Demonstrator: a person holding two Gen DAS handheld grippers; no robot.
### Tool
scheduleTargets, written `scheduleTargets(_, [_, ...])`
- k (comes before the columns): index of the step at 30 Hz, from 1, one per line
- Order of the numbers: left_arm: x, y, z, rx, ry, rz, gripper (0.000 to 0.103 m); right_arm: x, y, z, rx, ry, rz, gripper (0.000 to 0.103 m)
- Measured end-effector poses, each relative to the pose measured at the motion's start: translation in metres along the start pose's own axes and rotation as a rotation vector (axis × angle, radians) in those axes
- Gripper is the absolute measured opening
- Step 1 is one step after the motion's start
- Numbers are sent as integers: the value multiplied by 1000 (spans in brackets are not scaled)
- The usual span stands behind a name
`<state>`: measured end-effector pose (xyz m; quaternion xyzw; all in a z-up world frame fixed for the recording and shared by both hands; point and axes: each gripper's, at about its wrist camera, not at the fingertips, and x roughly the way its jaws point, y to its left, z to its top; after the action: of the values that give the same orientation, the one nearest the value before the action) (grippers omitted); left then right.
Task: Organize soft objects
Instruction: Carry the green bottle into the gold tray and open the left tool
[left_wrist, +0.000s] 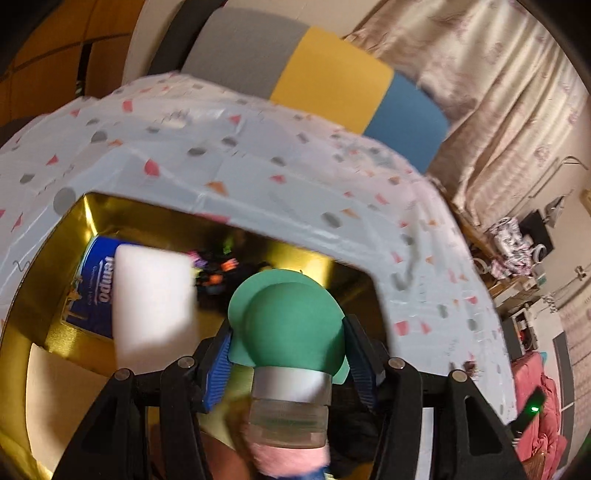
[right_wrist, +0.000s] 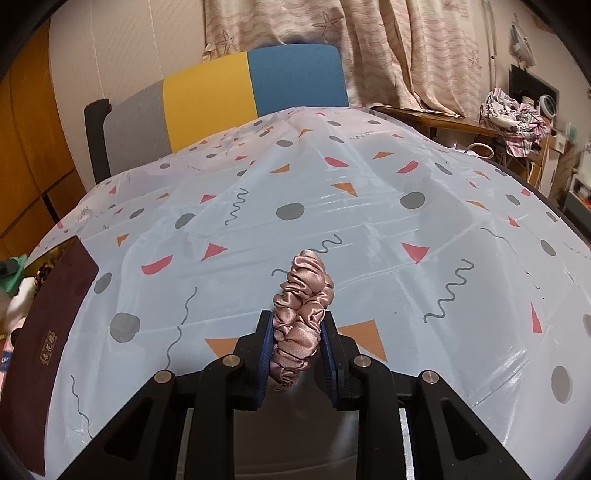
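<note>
In the left wrist view my left gripper (left_wrist: 288, 325) is shut on a green dome-shaped soft piece with a flat brim (left_wrist: 291, 310), and both blue pads press its sides. It hangs over an open gold-lined box (left_wrist: 92, 210). The box holds a blue tissue pack (left_wrist: 92, 284), a blurred white foam block (left_wrist: 153, 306) and dark, colourful small items (left_wrist: 221, 269). Under the gripper are a clear jar with a white band (left_wrist: 288, 406) and something pink and fluffy (left_wrist: 291, 456), both blurred. In the right wrist view my right gripper (right_wrist: 297, 317) is shut on a pink satin scrunchie (right_wrist: 304, 291) above the patterned tablecloth (right_wrist: 369, 221).
The box's maroon side (right_wrist: 55, 332) stands at the table's left edge. A chair with a grey, yellow and blue back (right_wrist: 251, 85) is behind the table, with curtains beyond it. A wooden side table with crumpled clothes (right_wrist: 513, 114) is at the right.
</note>
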<state>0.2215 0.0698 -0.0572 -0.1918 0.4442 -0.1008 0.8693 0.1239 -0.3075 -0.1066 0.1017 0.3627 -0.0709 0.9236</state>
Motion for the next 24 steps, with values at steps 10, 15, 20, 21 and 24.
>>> scheduleTargets(10, [-11, 5, -4, -3, -38, -15, 64, 3, 1, 0, -11, 16, -11, 26])
scheduleTargets(15, [-44, 2, -14, 28, -120, -28, 64, 3, 2, -1, -12, 12, -11, 26])
scheduleTargets(20, [-75, 0, -36, 77, -161, -41, 64, -2, 6, 1, -33, 7, 10, 26])
scheduleTargets(21, [-79, 0, -41, 85, -161, -42, 64, -4, 9, 2, -51, 8, 19, 26])
scheduleTargets(24, [-88, 2, -53, 101, -158, -40, 64, -12, 23, 4, -113, -13, 32, 26])
